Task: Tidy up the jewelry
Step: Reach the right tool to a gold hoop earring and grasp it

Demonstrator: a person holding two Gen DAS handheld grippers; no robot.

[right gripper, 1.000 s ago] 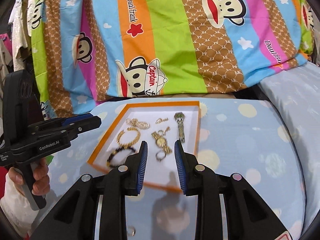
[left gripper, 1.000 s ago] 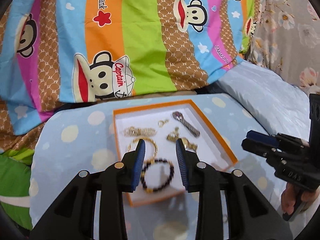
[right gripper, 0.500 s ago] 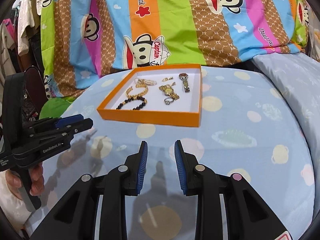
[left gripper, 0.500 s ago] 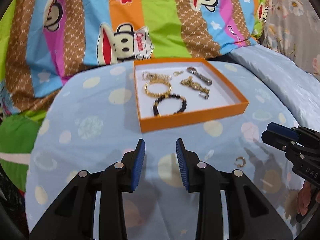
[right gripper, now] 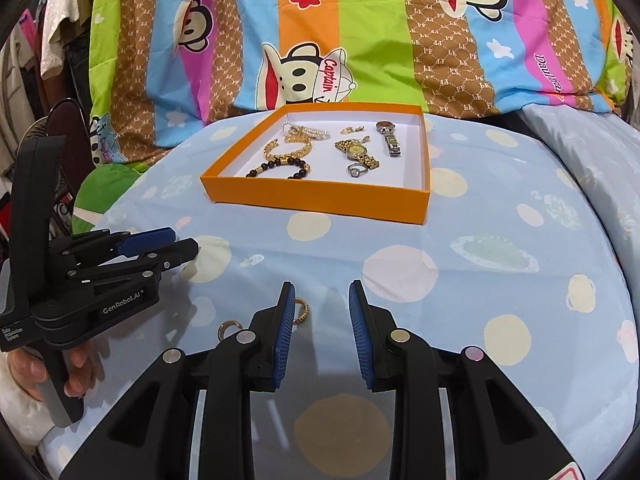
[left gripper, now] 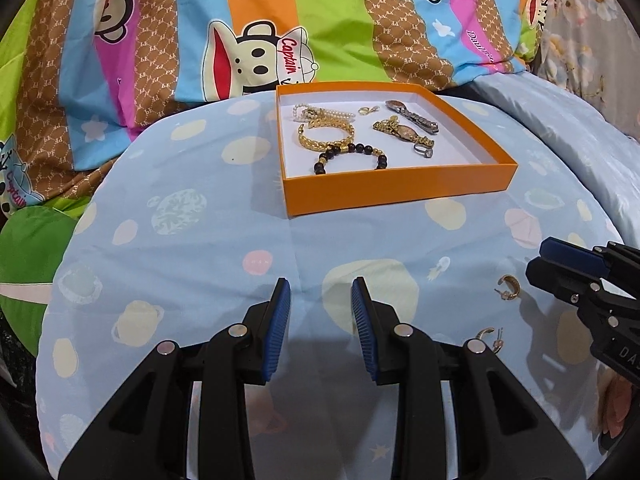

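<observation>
- Both grippers hover low over the pale blue spotted bedsheet (left gripper: 192,248); the left gripper (left gripper: 320,322) has its blue-padded jaws parted and holds nothing, and the right gripper (right gripper: 321,322) is likewise parted and empty
- On the sheet beyond them sits the shallow orange cardboard box with a white floor (right gripper: 320,198), already holding a black bead bracelet (right gripper: 280,168), a gold chain bracelet (right gripper: 286,148), a gold wristwatch (right gripper: 356,152), a silver-banded watch (right gripper: 390,140), a silver ring (right gripper: 355,170) and a strand of small pearls (left gripper: 320,112)
- Two small gold hoop earrings are loose on the sheet outside the box: one (right gripper: 300,312) just beside the right gripper's left finger, the other (right gripper: 229,327) a little further left
- Judging by this, the step in hand is collecting the leftover earrings; the next move calls for the right gripper to shift left, centre a hoop between its pads, and pinch low against soft fabric without catching the sheet
- From the left wrist, both earrings (left gripper: 508,286) (left gripper: 486,336) show clearly near the right gripper's tip; the right wrist view has one partly hidden behind its own finger, but alone shows the person's hand (right gripper: 52,372) gripping the left handle
</observation>
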